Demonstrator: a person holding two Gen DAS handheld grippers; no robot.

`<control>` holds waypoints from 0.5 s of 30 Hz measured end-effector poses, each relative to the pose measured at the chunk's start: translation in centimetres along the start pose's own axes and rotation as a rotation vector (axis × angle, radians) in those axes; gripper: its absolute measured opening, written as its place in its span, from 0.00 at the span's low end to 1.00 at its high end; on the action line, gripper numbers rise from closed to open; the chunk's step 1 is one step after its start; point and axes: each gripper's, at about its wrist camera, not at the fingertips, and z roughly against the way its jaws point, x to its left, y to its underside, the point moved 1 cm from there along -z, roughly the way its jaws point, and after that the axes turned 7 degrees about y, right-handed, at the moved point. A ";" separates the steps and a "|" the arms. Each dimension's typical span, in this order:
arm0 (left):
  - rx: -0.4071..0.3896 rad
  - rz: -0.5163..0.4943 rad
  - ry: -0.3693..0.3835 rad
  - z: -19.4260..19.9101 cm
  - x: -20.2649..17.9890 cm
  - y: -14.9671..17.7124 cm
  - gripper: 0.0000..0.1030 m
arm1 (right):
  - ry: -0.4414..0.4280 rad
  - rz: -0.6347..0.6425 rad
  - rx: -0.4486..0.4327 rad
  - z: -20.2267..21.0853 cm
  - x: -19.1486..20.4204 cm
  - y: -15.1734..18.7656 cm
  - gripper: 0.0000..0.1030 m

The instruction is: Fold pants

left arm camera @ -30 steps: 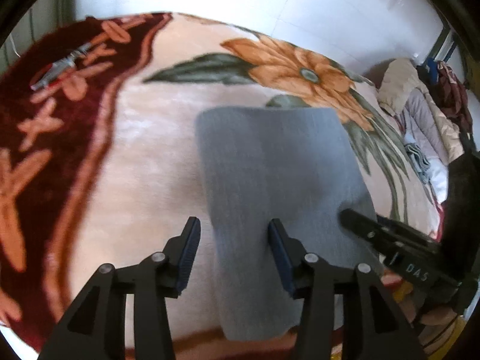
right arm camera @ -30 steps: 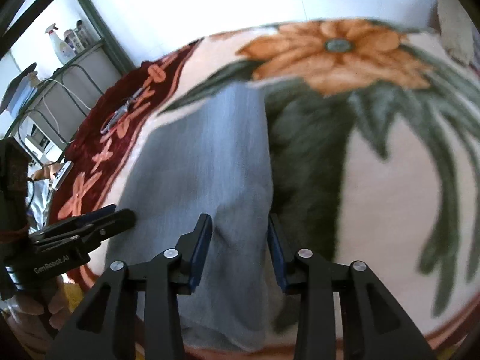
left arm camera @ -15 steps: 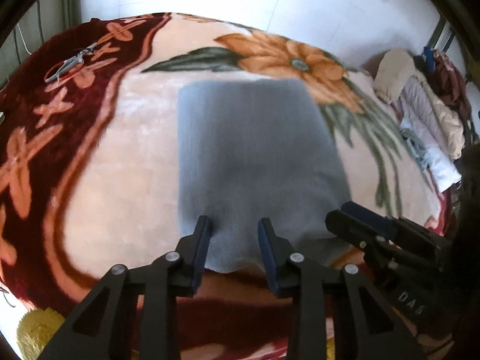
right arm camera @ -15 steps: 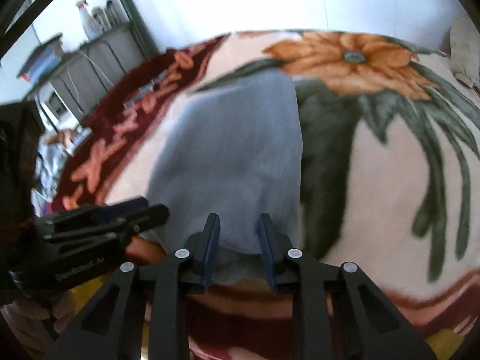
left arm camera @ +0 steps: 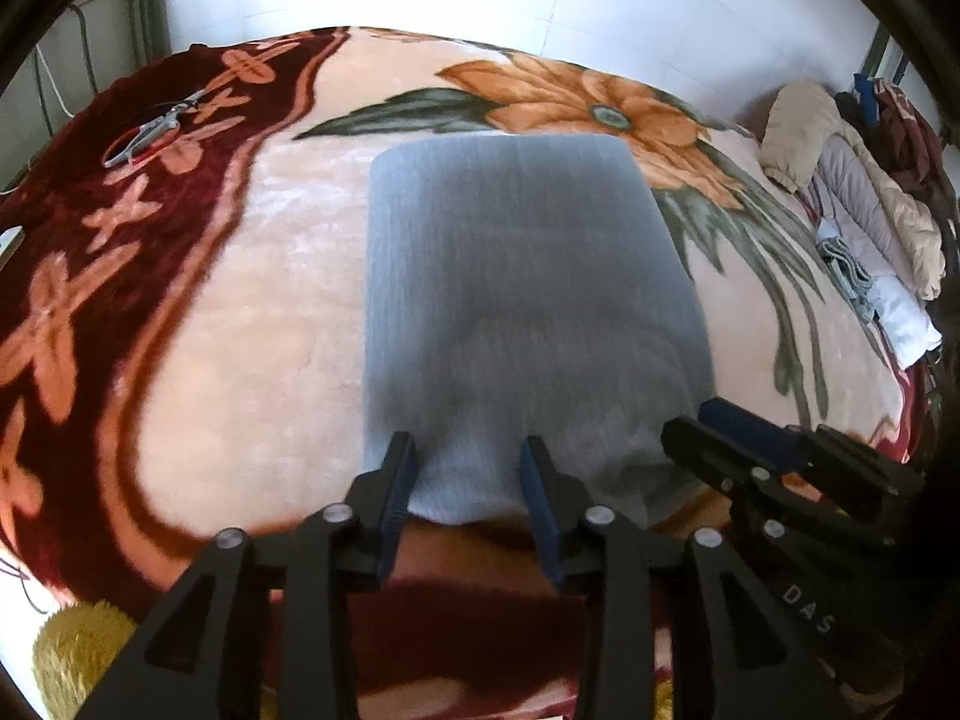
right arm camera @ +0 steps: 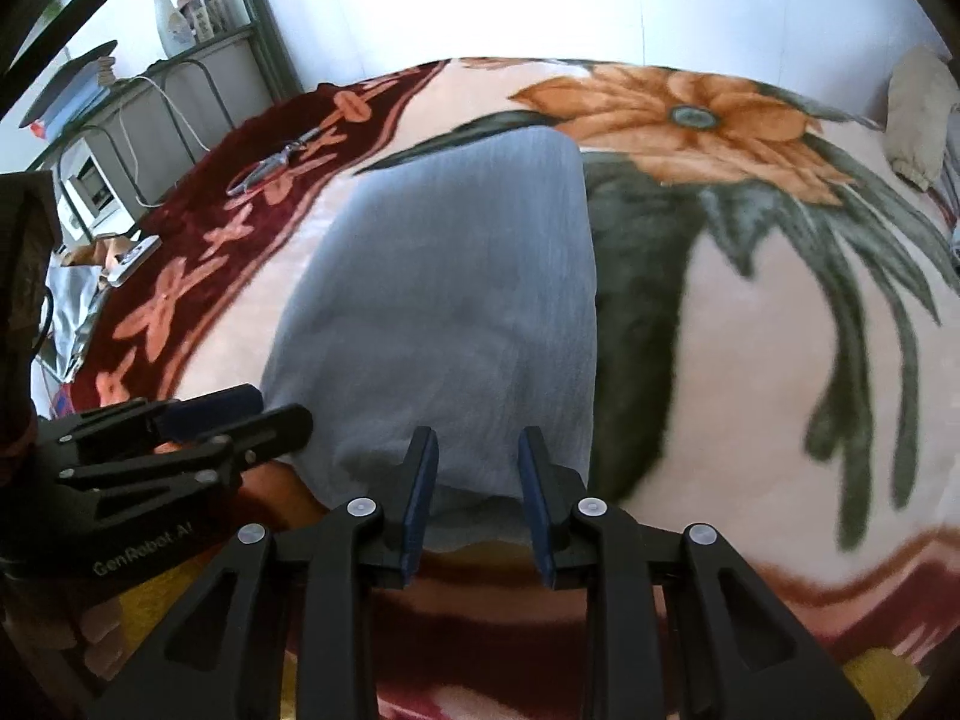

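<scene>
white tiled wall rises behind the bed (left arm camera: 198, 324), whose plush blanket shows an orange flower (left arm camera: 576, 102) and a dark red border. a second ago your two hand-held grippers were further up over the grey pants (left arm camera: 516, 300); since then both have drawn back toward the near edge, so the near hem of the folded cloth now sits right at your fingertips and more of the red border shows below it. your left hand-held gripper (left arm camera: 471, 483) has just been opening again after a brief squeeze; its jaws stand partly apart with the near left hem lying between them, and the pads do not look pressed on it. your right hand-held gripper (right arm camera: 477, 483) has narrowed and stands at a small gap astride the near right hem, with cloth bunched between the pads; you cannot tell whether they pinch it. scissors (left arm camera: 150, 132) lie well apart on the red border at far left, and a heap of jackets and clothes (left arm camera: 864, 204) sits at the far right edge of the bed. a shelf with a spray bottle (right arm camera: 171, 18) stands beyond the bed. nothing lies on the pants, which form a smooth rectangle across the blanket's middle, far edge just below the flower.
</scene>
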 end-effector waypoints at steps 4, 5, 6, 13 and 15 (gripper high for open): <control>-0.009 0.005 -0.015 0.9 -0.3 0.5 0.52 | 0.005 -0.003 -0.014 1.1 0.2 0.6 0.31; -0.007 0.007 -0.017 1.0 -0.3 0.6 0.54 | 0.006 -0.005 -0.016 1.4 0.3 0.7 0.34; -0.006 0.008 -0.019 1.1 -0.3 0.7 0.55 | 0.009 -0.005 -0.018 1.6 0.3 0.8 0.35; -0.009 0.006 -0.038 1.8 -0.6 1.1 0.67 | 0.024 0.003 -0.027 2.5 0.4 1.5 0.44; -0.010 0.005 -0.049 2.0 -0.6 1.2 0.73 | 0.026 0.000 -0.030 2.5 0.4 1.7 0.46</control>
